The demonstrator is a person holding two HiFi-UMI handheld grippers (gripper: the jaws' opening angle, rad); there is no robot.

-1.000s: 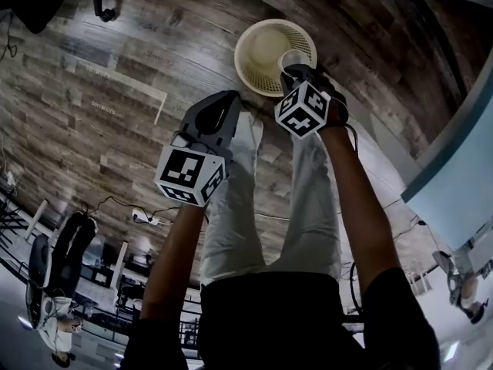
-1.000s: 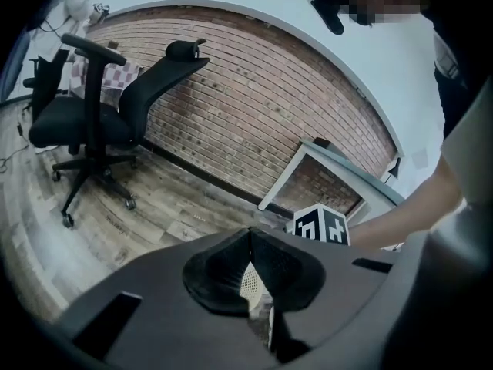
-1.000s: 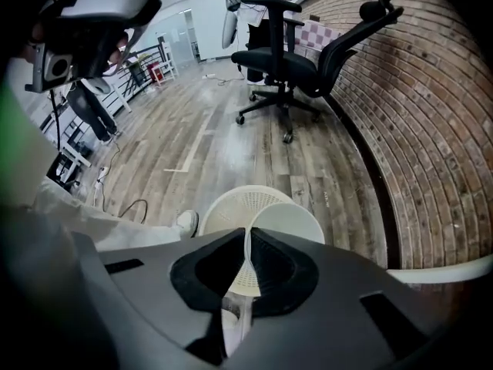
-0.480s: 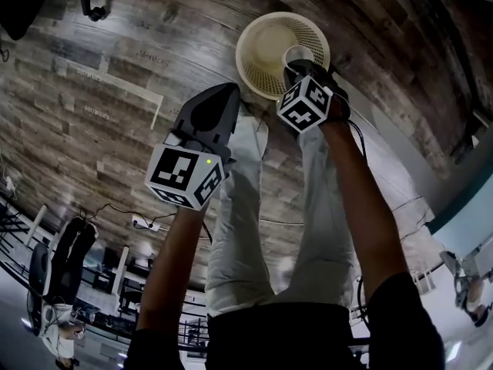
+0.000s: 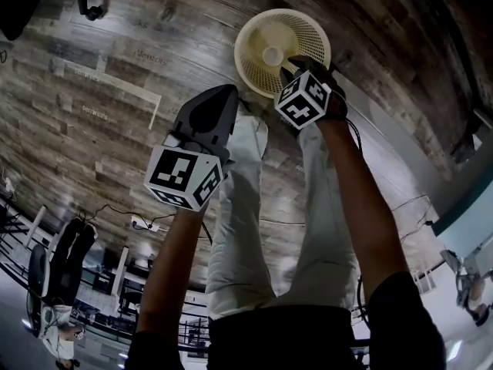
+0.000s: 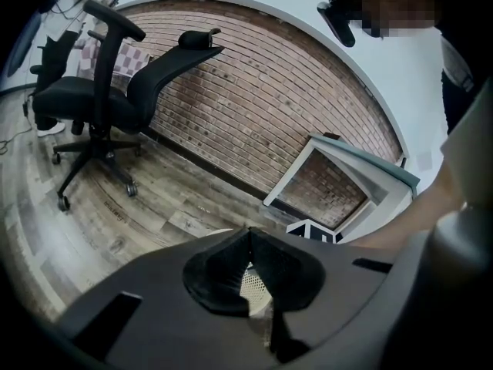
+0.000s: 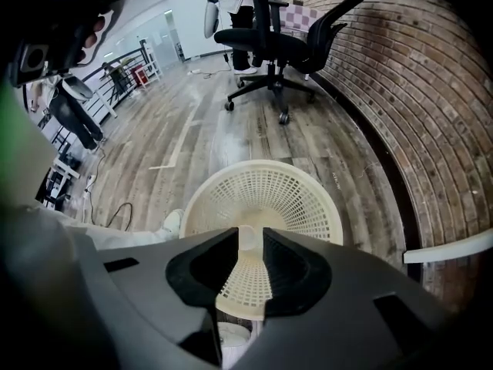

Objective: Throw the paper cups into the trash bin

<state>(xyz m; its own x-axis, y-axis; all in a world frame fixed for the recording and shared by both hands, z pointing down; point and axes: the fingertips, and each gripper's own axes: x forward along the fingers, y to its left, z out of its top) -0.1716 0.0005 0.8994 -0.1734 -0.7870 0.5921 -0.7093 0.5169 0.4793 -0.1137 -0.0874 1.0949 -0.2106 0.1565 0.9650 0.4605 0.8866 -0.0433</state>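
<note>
A cream mesh trash bin (image 5: 258, 72) stands on the wooden floor in front of the person's feet. A white paper cup (image 5: 272, 55) sits inside it, free of both grippers. My right gripper (image 5: 296, 62) hangs over the bin's near right rim and points steeply down. Its jaws have just been opening and nothing is gripped. In the right gripper view the cup (image 7: 247, 241) shows through the gap of the right gripper (image 7: 250, 233), down in the bin (image 7: 293, 199). My left gripper (image 5: 219, 99) is left of the bin, shut and empty. Its tips meet in the left gripper (image 6: 248, 236) view.
Black office chairs (image 6: 100, 106) stand by the brick wall (image 6: 293, 106). A white table frame (image 6: 339, 168) is beside the wall. Cables and a power strip (image 5: 146, 220) lie on the floor at left. The person's legs (image 5: 246, 206) are just below the bin.
The cup was held at the right gripper's tip over the bin; now it has left the jaws and lies in the bin. Both grippers sank a little earlier.
</note>
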